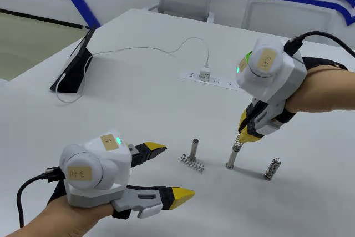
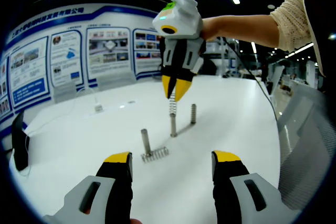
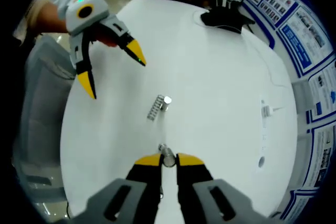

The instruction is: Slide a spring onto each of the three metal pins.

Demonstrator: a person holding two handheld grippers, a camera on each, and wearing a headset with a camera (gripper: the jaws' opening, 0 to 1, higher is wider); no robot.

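right gripper [image 1: 243,132] over middle pin [image 1: 231,159], claw pinching held spring [image 1: 237,145]. held spring upright, lower end on the pin's top, upper end between the yellow tips. seen from right gripper view: tips close together around the coil end [image 3: 167,156].

left gripper [image 1: 169,170] low at near left of white table [image 1: 127,92], claw spread wide, nothing between the tips. gap clear in left gripper view [image 2: 172,158], pointing toward the pins. well apart from all three pins.

bare pin [image 1: 194,148] upright, left of middle pin, no coil on it. loose spring [image 1: 192,163] lying flat on the table, just beside that pin's base, on the near side. cannot tell if touching it.

third pin [image 1: 275,161] right of middle pin, fitted spring [image 1: 272,169] already around it, leaning slightly.

tablet [image 1: 75,65] propped at far left of the table. power strip [image 1: 213,79] further back with white charger [image 1: 204,74] plugged in, thin cable [image 1: 144,49] running from it toward the tablet.
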